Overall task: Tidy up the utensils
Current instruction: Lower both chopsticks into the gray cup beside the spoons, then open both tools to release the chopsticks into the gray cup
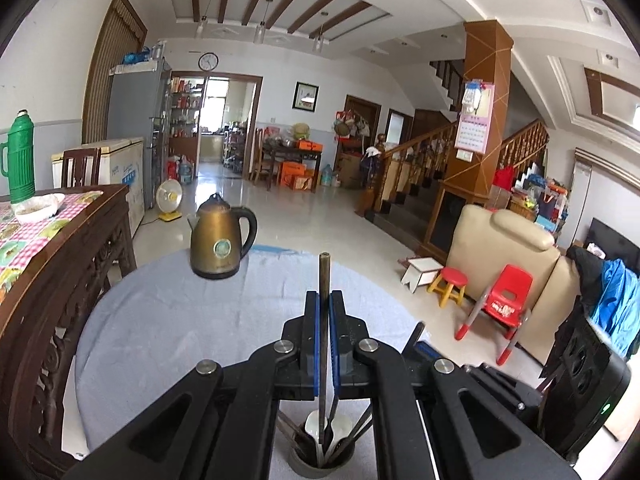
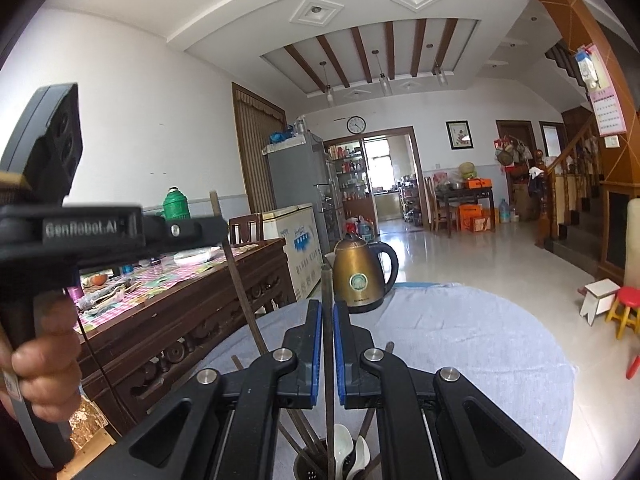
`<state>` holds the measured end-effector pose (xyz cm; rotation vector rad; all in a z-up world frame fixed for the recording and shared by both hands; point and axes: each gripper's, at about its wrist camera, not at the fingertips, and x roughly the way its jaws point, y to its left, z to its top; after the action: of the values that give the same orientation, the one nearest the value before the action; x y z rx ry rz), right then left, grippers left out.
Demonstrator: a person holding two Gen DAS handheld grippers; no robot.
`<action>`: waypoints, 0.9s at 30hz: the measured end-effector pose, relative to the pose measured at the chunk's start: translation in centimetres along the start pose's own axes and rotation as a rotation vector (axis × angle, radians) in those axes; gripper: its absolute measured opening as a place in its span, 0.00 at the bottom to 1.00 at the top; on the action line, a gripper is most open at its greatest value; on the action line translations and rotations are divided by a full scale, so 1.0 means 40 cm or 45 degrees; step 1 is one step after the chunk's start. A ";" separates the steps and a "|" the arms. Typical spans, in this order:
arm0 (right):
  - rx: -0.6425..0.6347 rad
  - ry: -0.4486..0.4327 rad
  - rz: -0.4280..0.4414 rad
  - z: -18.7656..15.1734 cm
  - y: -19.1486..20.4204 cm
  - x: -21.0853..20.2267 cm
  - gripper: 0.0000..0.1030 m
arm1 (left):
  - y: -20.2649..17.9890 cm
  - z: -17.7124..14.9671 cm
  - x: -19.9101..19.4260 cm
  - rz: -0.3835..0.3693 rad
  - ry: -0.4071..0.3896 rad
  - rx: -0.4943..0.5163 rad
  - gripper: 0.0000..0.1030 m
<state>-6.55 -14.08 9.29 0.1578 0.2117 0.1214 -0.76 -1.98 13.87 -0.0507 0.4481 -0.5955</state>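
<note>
My left gripper is shut on a dark chopstick that stands upright. Its lower end reaches into a dark utensil holder just under the jaws. In the holder are white spoons and more chopsticks. My right gripper is shut on a second dark chopstick, also upright, above the same holder with its white spoons. The right wrist view shows the left gripper side-on at the left, its chopstick slanting down, a hand on its handle.
A round table with a grey-blue cloth carries a brass-coloured kettle at its far side. A carved wooden table with a checked cloth, a bowl and a green flask stands to the left. A beige sofa and red child's chair stand on the right.
</note>
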 end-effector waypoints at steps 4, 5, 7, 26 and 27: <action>0.021 0.014 -0.006 -0.010 -0.016 -0.003 0.06 | -0.002 -0.034 0.024 -0.002 0.049 -0.025 0.04; 0.026 0.019 -0.005 -0.013 -0.019 -0.006 0.06 | -0.002 -0.043 0.029 0.002 0.059 -0.030 0.04; 0.031 0.024 -0.006 -0.017 -0.019 -0.005 0.06 | 0.000 -0.060 0.041 0.000 0.088 -0.047 0.04; 0.067 0.061 -0.014 -0.031 -0.036 -0.006 0.06 | -0.003 -0.117 0.061 0.068 0.158 -0.031 0.04; 0.068 0.062 -0.016 -0.031 -0.037 -0.006 0.06 | -0.004 -0.117 0.063 0.074 0.161 -0.026 0.04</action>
<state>-6.90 -15.37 7.87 0.2066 0.2645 0.1072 -0.97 -3.10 8.67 -0.0198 0.5763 -0.5384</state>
